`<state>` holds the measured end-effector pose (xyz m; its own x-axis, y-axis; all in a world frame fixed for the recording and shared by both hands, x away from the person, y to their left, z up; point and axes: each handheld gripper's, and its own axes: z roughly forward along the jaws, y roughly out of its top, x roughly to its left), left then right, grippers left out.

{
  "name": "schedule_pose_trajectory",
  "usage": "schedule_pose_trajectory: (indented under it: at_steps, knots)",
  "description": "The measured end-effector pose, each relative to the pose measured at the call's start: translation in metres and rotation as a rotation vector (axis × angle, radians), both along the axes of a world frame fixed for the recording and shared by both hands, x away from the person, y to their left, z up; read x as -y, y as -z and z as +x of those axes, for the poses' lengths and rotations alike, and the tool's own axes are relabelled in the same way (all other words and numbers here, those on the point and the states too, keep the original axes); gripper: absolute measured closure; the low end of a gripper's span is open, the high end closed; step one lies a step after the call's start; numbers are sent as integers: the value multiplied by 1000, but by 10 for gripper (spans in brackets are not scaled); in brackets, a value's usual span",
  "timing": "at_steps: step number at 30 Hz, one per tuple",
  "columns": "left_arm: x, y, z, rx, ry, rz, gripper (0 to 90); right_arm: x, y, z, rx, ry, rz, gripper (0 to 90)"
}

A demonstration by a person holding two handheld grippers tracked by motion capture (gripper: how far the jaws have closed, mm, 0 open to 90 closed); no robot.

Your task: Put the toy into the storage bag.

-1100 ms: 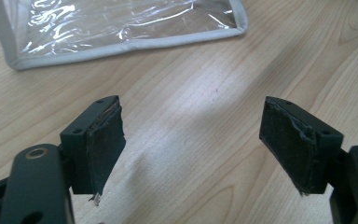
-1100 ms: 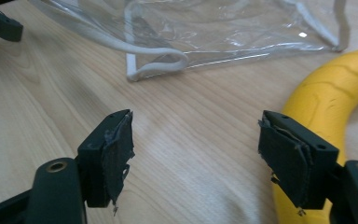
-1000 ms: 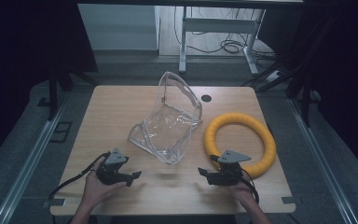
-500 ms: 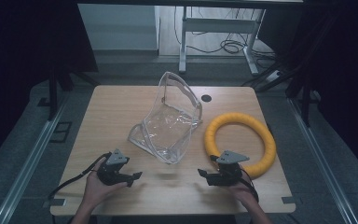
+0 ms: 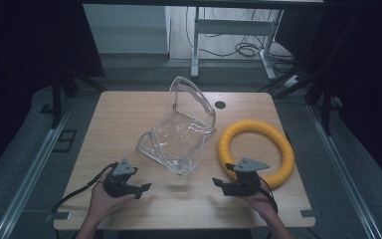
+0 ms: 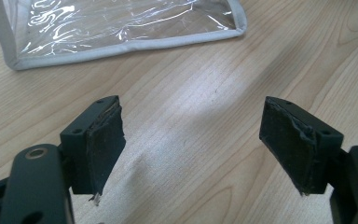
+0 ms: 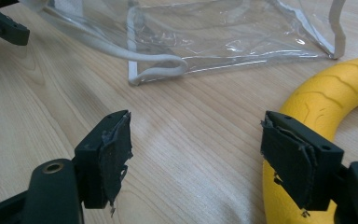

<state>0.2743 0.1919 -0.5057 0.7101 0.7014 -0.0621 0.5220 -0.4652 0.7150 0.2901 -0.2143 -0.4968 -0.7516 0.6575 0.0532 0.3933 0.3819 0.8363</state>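
Observation:
A clear plastic bag [image 5: 181, 130] with grey-white trim lies open in the middle of the wooden table [image 5: 124, 109], one side standing up. A yellow foam ring [image 5: 278, 144] lies flat to its right. My left gripper [image 5: 143, 189] rests near the front left, open and empty, with the bag's trimmed edge [image 6: 121, 44] ahead of its jaws. My right gripper [image 5: 219, 185] rests near the front right, open and empty. The bag [image 7: 223, 37] lies ahead of it and the ring [image 7: 326, 107] is right beside its right-hand jaw.
A small dark hole [image 5: 220, 104] sits in the tabletop behind the bag. Beyond the far edge stand a metal desk frame [image 5: 229, 30] and floor cables [image 5: 243, 50]. Bare wood lies between the two grippers along the front edge.

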Motion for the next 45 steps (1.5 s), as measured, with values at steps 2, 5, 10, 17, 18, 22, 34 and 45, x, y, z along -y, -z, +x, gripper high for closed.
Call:
schedule_pose_trajectory:
  at_steps: [2,5,10,17,18,22,34,45]
  knots:
    - [0,-1,0,1,-1,-2,218,1,-2,0,3,-3,-6,252]
    - [0,0,0,1,-1,-1,217,2,-3,0,6,-3,-11,253]
    - [1,1,0,-4,0,1,217,2,-2,1,4,-6,-13,253]
    - [1,1,0,-6,1,1,217,4,-9,4,-4,-11,2,252]
    - [1,1,0,-6,1,1,218,4,-9,4,-4,-11,2,252]
    - [1,1,0,-9,0,-1,217,4,-16,9,-27,-27,17,235]
    - [3,3,1,-18,3,-3,218,10,-38,37,-117,-76,-120,248]
    - [4,4,1,-23,6,0,218,4,-43,51,-190,-121,-284,257]
